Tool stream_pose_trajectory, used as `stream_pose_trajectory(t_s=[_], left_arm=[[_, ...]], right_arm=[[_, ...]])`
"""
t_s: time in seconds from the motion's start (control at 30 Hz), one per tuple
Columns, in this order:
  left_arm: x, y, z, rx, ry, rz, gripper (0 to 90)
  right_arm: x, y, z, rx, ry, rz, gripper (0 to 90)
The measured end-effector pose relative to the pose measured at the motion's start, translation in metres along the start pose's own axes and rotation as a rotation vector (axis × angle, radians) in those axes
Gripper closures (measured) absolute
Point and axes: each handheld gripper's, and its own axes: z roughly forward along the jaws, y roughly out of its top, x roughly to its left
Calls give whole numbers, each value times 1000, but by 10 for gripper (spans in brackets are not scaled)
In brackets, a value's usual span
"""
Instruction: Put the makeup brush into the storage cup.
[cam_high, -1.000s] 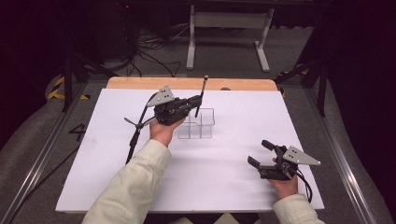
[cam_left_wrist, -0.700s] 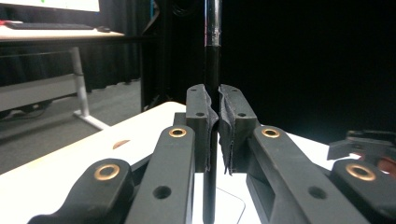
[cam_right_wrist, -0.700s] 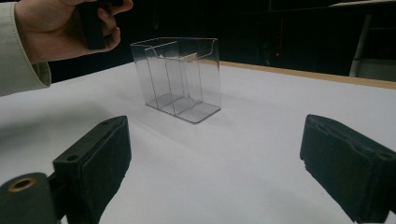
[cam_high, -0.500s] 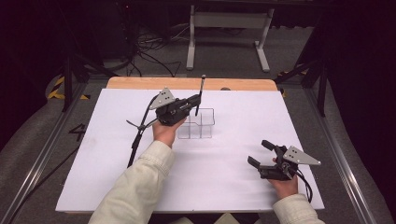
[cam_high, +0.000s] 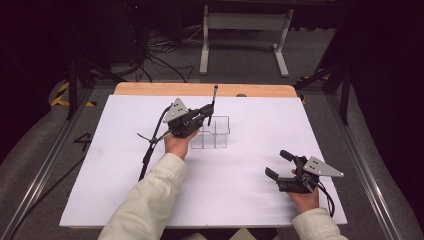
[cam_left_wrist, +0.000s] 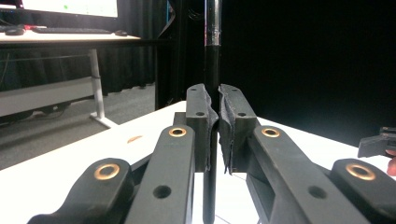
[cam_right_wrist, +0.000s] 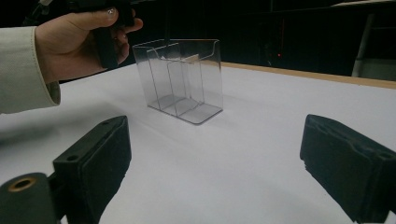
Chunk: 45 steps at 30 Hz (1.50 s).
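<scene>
L gripper (cam_high: 209, 116) is clamped on a black pen (cam_left_wrist: 211, 70), long axis upright, tip pointing down. The clear acrylic organizer (cam_high: 214, 132) sits just below/ahead of that tip, so the L hand (cam_high: 175, 145) is the nearer one; probable next move is a straight drop into a compartment, can't tell which. R gripper (cam_high: 281, 165) has jaws wide apart, empty, resting well off toward the person. R gripper view shows the organizer's dividers (cam_right_wrist: 173, 84); L gripper view shows the grip on the pen shaft.

Cream sleeves (cam_high: 150, 200); black grippers with grey triangular plates (cam_high: 176, 110), brass-ringed screws (cam_left_wrist: 106, 171).
</scene>
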Motion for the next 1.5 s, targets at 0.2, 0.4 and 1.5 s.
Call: stream_pose_trajectory(t_s=[0.2, 0.4, 1.5], left_arm=[[3, -10, 1, 17, 13, -23, 828], [4, -14, 0, 27, 8, -27, 828], [3, -21, -3, 47, -10, -26, 690]], right_arm=[[0, 0, 0, 0, 1, 0, 92], [0, 0, 0, 0, 4, 0, 92], [0, 0, 0, 1, 5, -1, 92]])
